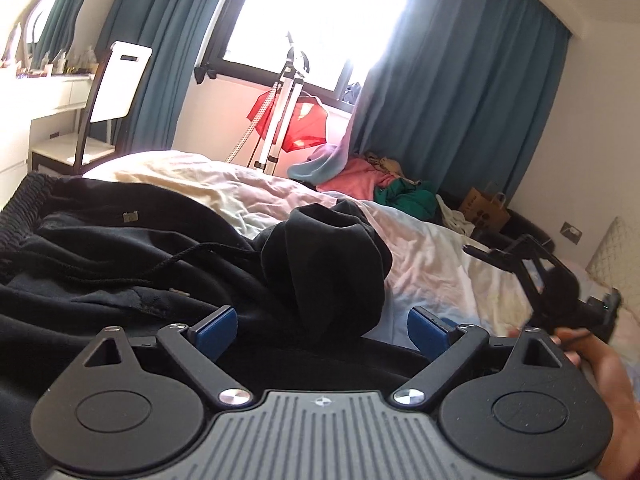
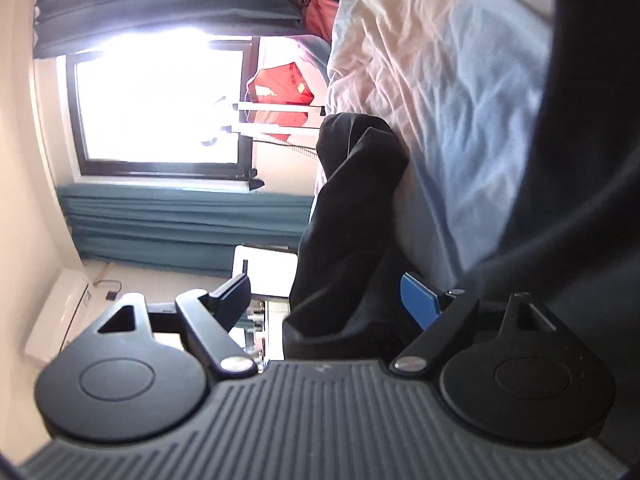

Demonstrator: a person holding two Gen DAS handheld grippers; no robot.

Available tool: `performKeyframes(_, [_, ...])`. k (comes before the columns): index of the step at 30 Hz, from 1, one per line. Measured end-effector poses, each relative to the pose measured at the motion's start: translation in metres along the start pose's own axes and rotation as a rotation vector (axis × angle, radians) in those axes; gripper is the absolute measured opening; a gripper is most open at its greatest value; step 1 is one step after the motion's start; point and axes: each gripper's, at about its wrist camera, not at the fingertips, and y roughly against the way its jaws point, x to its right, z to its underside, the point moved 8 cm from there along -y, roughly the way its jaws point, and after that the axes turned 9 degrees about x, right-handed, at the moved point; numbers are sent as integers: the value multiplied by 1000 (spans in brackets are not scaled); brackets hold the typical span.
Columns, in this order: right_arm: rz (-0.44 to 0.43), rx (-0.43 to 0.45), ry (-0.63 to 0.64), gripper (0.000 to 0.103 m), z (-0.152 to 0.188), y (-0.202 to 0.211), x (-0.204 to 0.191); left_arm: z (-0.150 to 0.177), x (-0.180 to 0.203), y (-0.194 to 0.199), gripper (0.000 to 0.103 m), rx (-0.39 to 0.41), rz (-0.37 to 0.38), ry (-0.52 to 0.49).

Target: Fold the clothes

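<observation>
A black drawstring garment (image 1: 120, 248) lies spread over the left of the bed, its ribbed waistband at the far left. One bunched end of it (image 1: 324, 256) rises as a lump between the fingers of my left gripper (image 1: 323, 328), which is open with its blue pads wide apart. The right wrist view is turned sideways. There the same black cloth (image 2: 352, 208) stands between the fingers of my right gripper (image 2: 326, 298), also open and not pinching it. The right gripper's black body (image 1: 560, 280) and the hand (image 1: 600, 376) holding it show at the right of the left wrist view.
The bed has a crumpled pale sheet (image 1: 440, 264). A heap of pink, green and blue clothes (image 1: 380, 184) lies at its far side by the teal curtain (image 1: 460, 92). A tripod (image 1: 280, 120), a red garment (image 1: 308, 124), a chair (image 1: 116, 88), a white desk (image 1: 44, 100) and a paper bag (image 1: 484, 204) stand around.
</observation>
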Motion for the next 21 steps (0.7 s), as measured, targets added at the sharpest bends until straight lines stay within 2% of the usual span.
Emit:
performKeyframes(3, [4, 8, -79, 84, -7, -71, 0, 1, -14, -9, 94, 36, -57, -41])
performKeyframes(5, [45, 40, -83, 84, -16, -108, 7, 1, -22, -18, 94, 45, -81, -41])
performKeyframes(9, [127, 105, -91, 84, -33, -183, 23, 5, -41, -41, 94, 30, -85, 49])
performKeyframes(12, [143, 170, -95, 82, -49, -203, 37, 8, -54, -55, 94, 33, -72, 112])
performKeyframes(14, [171, 236, 2, 74, -60, -206, 26, 11, -61, -63, 94, 26, -65, 150])
performKeyframes(15, [186, 272, 87, 62, -66, -205, 16, 13, -65, -67, 94, 17, -73, 166])
performKeyframes(16, [201, 309, 172, 33, -71, -203, 6, 15, -68, -70, 94, 10, -87, 179])
performKeyframes(17, [236, 345, 255, 15, -79, -198, -5, 17, -71, -72, 93, 10, -106, 193])
performKeyframes(18, [270, 382, 337, 8, -87, -193, -16, 17, -72, -72, 93, 19, -118, 204])
performKeyframes(21, [252, 463, 445, 8, -115, -157, -49, 16, -67, -70, 92, 34, -93, 207])
